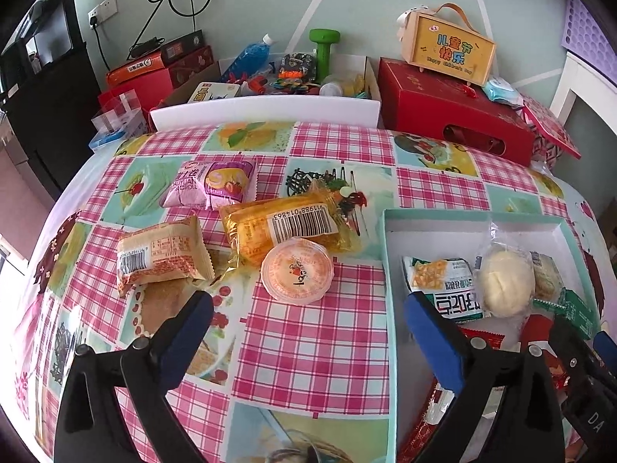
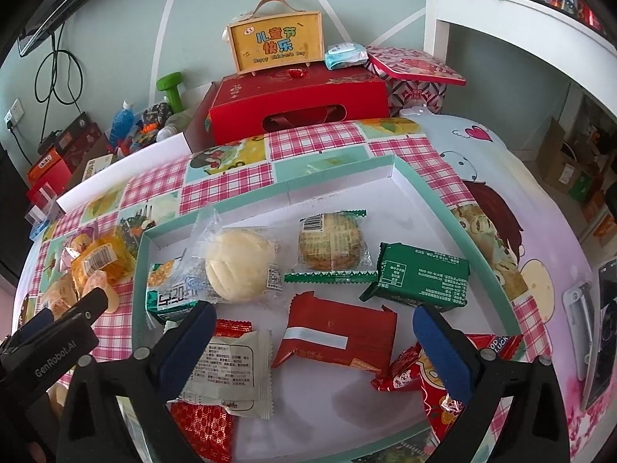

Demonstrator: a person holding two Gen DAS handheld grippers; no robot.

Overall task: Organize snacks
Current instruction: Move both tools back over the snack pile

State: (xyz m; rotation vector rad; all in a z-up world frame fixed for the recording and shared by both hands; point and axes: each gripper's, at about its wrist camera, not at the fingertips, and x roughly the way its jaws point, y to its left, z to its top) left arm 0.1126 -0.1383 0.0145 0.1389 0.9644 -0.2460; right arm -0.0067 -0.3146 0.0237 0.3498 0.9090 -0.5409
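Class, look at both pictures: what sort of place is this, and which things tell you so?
Probably a room in a home. A patterned tablecloth covers the table, gift boxes and a dumbbell sit by the wall, and a wall socket has cables plugged in.

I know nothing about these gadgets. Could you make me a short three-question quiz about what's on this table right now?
1. True or false: the round jelly cup already lies inside the teal-rimmed tray.
2. How many wrapped snacks lie on the checked tablecloth outside the tray, not counting the cup? A) one B) three C) five
3. Fill in: both the left gripper and the right gripper have their jaws ____, holding nothing.

Key: 1 false, the cup sits on the cloth beside the tray; 2 B; 3 open.
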